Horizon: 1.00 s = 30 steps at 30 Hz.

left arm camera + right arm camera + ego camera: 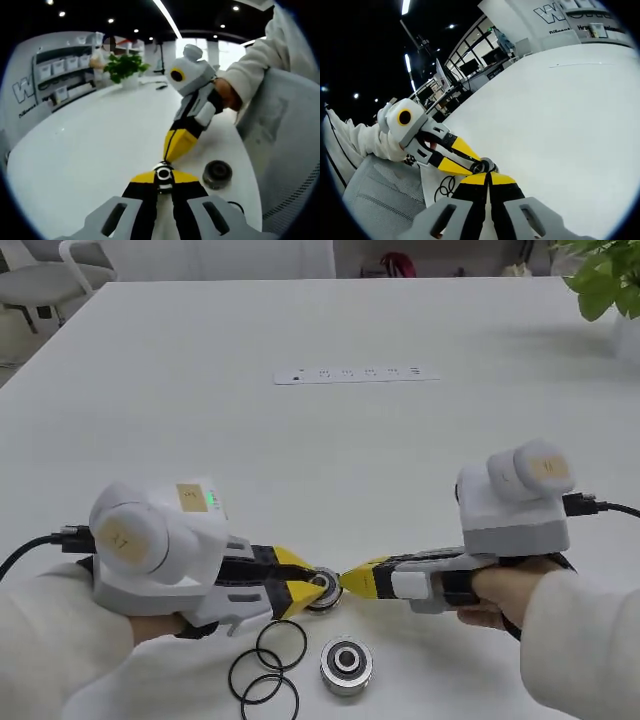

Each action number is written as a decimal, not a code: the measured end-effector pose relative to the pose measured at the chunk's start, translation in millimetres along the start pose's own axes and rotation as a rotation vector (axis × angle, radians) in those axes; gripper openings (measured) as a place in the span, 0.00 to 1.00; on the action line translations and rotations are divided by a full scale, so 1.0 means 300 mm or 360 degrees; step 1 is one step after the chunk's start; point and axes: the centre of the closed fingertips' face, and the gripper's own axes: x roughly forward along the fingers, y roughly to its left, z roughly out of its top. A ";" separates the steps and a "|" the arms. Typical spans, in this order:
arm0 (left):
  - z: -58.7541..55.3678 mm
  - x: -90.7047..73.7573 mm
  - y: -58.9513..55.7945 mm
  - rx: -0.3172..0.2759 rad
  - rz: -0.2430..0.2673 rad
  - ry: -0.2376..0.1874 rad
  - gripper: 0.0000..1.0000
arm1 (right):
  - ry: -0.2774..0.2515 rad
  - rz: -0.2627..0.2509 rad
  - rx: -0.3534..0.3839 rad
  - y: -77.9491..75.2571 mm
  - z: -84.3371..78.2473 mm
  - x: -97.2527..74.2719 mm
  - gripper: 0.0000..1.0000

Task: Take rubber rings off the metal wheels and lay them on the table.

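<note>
Between the left gripper's (305, 590) yellow tips a wheel (326, 591) sits pinched, low over the bench (300, 460). From the other side the right gripper (346, 582), jaws pressed together, touches the wheel's rim. Nearer the person, three rings (268, 670) lie overlapping on the bench, just beside a second wheel (346, 664).

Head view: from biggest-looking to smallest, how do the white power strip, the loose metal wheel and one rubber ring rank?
1. power strip, clearly longest, though farthest away.
2. loose metal wheel and rubber ring: about equally wide, too close to rank.
</note>
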 end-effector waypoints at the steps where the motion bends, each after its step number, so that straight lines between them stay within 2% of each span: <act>1: 0.000 0.000 0.000 0.0000 0.0002 -0.0001 0.11 | 0.0000 0.0001 0.0004 0.004 0.000 0.000 0.00; 17: -0.001 0.001 -0.002 0.0010 0.0003 0.0001 0.11 | 0.0013 0.0024 -0.0025 0.034 0.012 0.002 0.00; 30: 0.001 0.001 -0.004 0.0020 0.0002 -0.0004 0.11 | -0.0005 0.0078 -0.0049 0.060 0.022 0.008 0.00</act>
